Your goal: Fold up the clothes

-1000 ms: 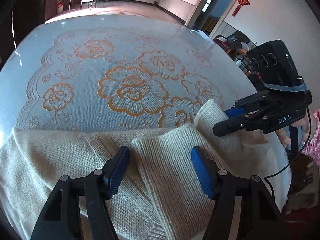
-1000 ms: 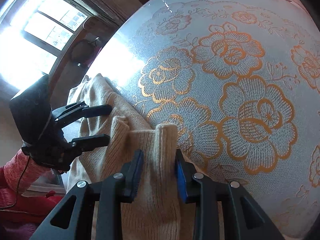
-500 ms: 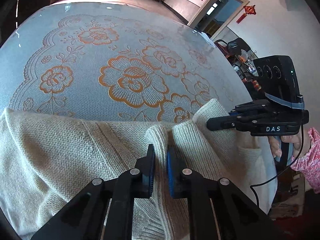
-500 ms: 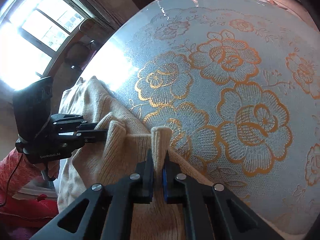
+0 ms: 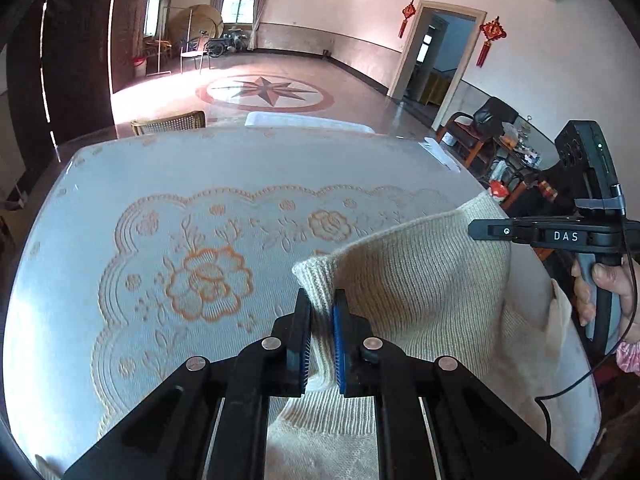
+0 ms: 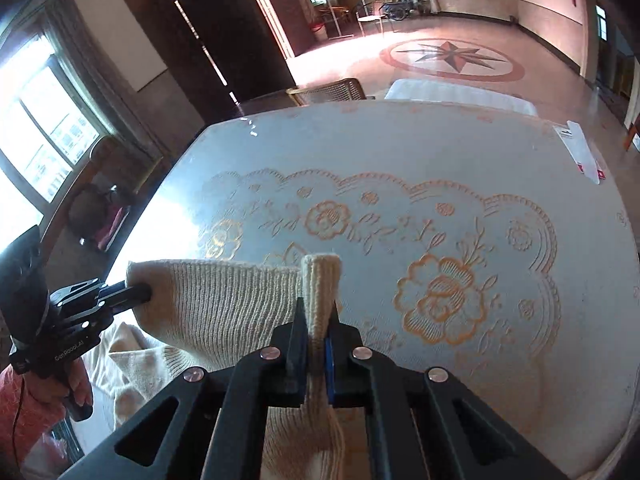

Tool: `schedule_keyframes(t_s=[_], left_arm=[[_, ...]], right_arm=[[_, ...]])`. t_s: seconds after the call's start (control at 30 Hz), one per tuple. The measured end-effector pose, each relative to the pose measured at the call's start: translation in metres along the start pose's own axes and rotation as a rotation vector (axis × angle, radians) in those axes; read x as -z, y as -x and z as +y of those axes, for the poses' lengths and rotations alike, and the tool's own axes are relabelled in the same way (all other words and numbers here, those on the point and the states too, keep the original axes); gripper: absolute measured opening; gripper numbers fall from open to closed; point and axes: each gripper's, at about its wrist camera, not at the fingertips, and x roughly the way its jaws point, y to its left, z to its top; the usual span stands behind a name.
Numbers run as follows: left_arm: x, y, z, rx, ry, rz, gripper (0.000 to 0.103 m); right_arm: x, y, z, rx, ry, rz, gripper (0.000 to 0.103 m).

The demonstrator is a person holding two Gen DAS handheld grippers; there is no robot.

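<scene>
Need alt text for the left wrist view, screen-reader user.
Left gripper is shut on a pinched ribbed edge of a cream knit sweater, held raised above a table with an orange floral lace cloth. At right, the right gripper holds the same edge; a large tiled room lies beyond.

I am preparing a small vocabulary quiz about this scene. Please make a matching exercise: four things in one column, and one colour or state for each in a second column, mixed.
Things:
1. left gripper
2. sweater
3. tablecloth
4. wall ornaments

Colour or state:
A. pale blue with orange flowers
B. red, hanging beside the doorway
C. shut on a ribbed edge
D. cream knit, stretched between two grippers

Pairs: 1-C, 2-D, 3-A, 4-B
</scene>
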Motion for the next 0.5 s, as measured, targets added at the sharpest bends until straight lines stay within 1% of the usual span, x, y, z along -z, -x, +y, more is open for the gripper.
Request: schedule_keyframes(t_s=[0.1, 0.13, 0.23, 0.33, 0.4, 0.43, 0.47, 0.5], left_arm=[[-0.026, -0.035, 0.004, -0.08, -0.003, -0.011, 0.01], [-0.032, -0.048, 0.006, -0.114, 0.001, -0.013, 0.01], [-0.045, -0.077, 0.02, -0.184, 0.027, -0.003, 0.01], [-0.054, -0.1, 0.036, -0.199, 0.074, 0.004, 0.01], [-0.047, -0.106, 0.043, -0.191, 0.11, 0.009, 0.01], [-0.043, -0.109, 0.044, -0.179, 0.127, 0.014, 0.01], [-0.04, -0.111, 0.043, -0.159, 0.131, 0.018, 0.011], [-0.037, -0.112, 0.041, -0.139, 0.134, 0.022, 0.011]], right_arm=[[-0.028, -0.019, -0.023, 0.053, -0.033, -0.025, 0.005], [-0.035, -0.027, -0.03, 0.069, -0.04, -0.026, 0.005], [-0.054, -0.054, -0.047, 0.111, -0.057, -0.021, 0.005], [-0.063, -0.082, -0.064, 0.137, -0.077, 0.005, 0.004], [-0.063, -0.099, -0.074, 0.166, -0.085, 0.031, 0.005], [-0.061, -0.105, -0.078, 0.167, -0.081, 0.044, 0.009], [-0.059, -0.111, -0.083, 0.167, -0.076, 0.057, 0.011], [-0.057, -0.117, -0.088, 0.167, -0.071, 0.071, 0.009]])
